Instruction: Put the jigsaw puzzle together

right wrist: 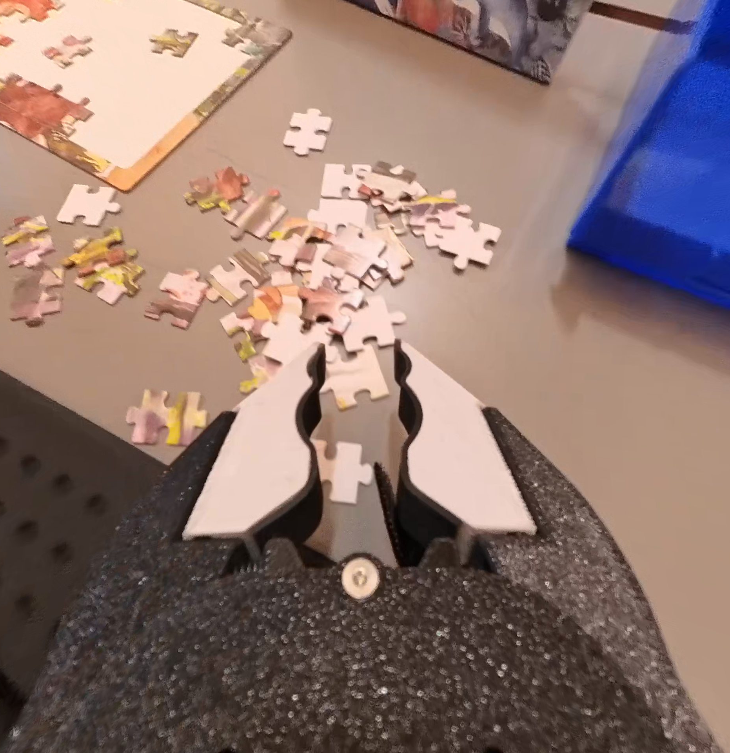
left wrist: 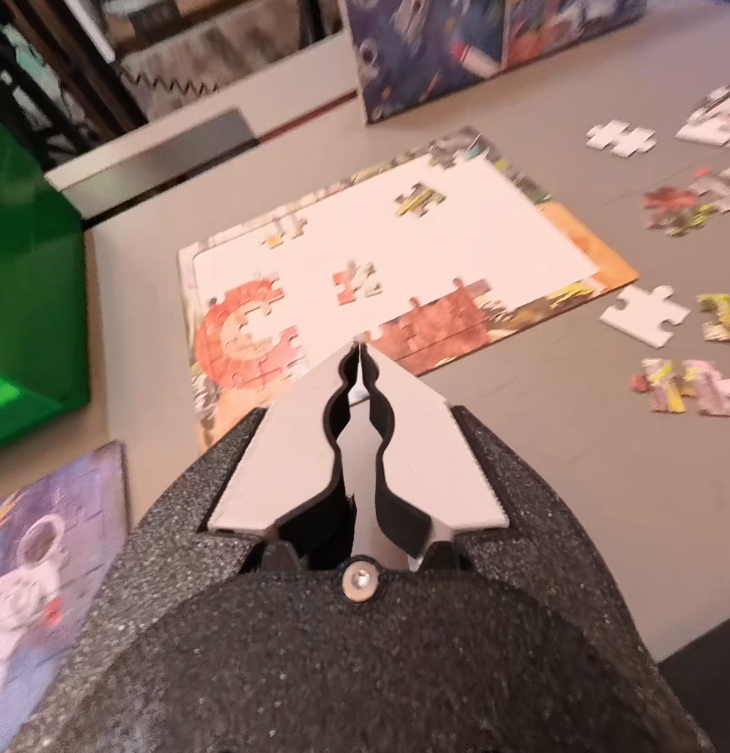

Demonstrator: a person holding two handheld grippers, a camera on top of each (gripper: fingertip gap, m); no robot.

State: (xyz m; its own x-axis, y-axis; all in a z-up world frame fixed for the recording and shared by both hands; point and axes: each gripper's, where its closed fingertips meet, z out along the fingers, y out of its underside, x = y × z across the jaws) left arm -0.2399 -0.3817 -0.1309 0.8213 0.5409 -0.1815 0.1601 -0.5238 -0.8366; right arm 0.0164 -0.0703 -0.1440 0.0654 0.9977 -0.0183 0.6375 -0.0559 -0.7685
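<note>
The puzzle board [left wrist: 416, 236] lies on the grey table with a white, mostly bare middle. A red-orange round patch [left wrist: 241, 338] and a brown strip [left wrist: 436, 322] are joined along its near side, and single pieces [left wrist: 357, 281] lie loose on it. My left gripper [left wrist: 358, 346] is shut just above the board's near edge, with nothing visible between its tips. My right gripper [right wrist: 360, 350] is open over the near end of a heap of loose pieces [right wrist: 335, 260]. One pale piece [right wrist: 355, 379] lies on the table between its fingers. The board's corner [right wrist: 151, 102] shows at the far left.
A green box [left wrist: 29, 285] stands left of the board and a blue bin [right wrist: 681, 183] right of the heap. The puzzle's box [left wrist: 428, 53] stands behind. An astronaut picture card [left wrist: 49, 550] lies near left. Face-down white pieces [left wrist: 644, 315] lie scattered. A black perforated surface [right wrist: 49, 468] borders the table. The grippers' ends are close to 40 cm from one another. The astronaut picture card [left wrist: 49, 550] is about 20 cm from my left fingertips.
</note>
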